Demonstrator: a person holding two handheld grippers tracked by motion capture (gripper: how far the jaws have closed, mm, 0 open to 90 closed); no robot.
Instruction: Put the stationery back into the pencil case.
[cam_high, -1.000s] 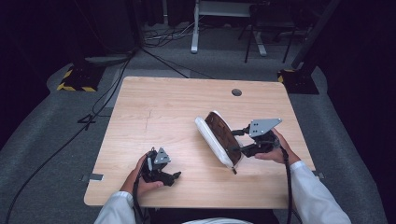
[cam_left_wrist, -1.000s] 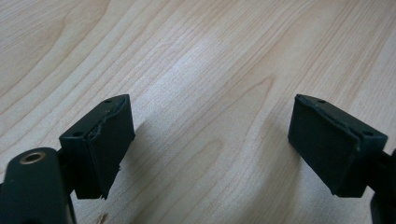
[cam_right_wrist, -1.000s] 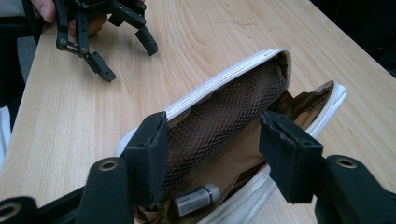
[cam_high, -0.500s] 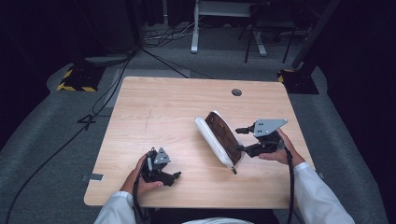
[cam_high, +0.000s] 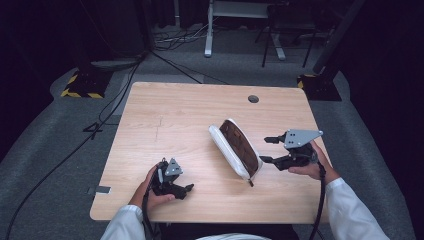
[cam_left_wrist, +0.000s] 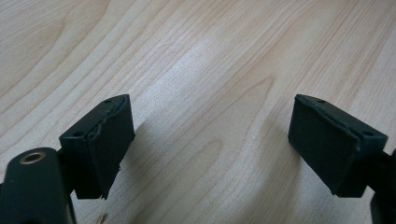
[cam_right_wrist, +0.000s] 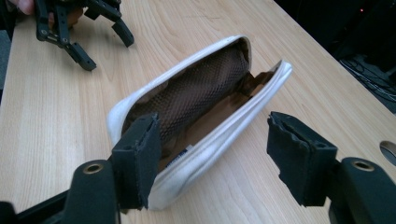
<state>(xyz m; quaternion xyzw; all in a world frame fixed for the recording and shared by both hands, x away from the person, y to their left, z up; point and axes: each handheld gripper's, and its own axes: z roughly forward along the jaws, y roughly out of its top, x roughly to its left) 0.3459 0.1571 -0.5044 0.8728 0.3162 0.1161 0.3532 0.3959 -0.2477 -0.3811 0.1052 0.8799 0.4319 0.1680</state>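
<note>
Though unzipped and gaping at frame centre, pouch (cam_high: 239, 148): likely soft, light, floppy; grasp white rim. Right gripper (cam_high: 268, 149) just opening, spread, pinching nothing; left gripper (cam_high: 186, 189) spread, empty.

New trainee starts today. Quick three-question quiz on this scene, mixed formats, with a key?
1. True or false: the white pouch lies open on the table.
2. Which gripper is nearer the pouch? A) left gripper B) right gripper
3. Fill in: the mesh lining inside the pouch is ____ in colour.

Key:
1. True: in the right gripper view its mouth gapes and the lining shows.
2. B: it sits just beside the pouch, jaws apart and having just been opening, not pressing on it; the left gripper rests open near the table's front edge.
3. Brown.
</note>
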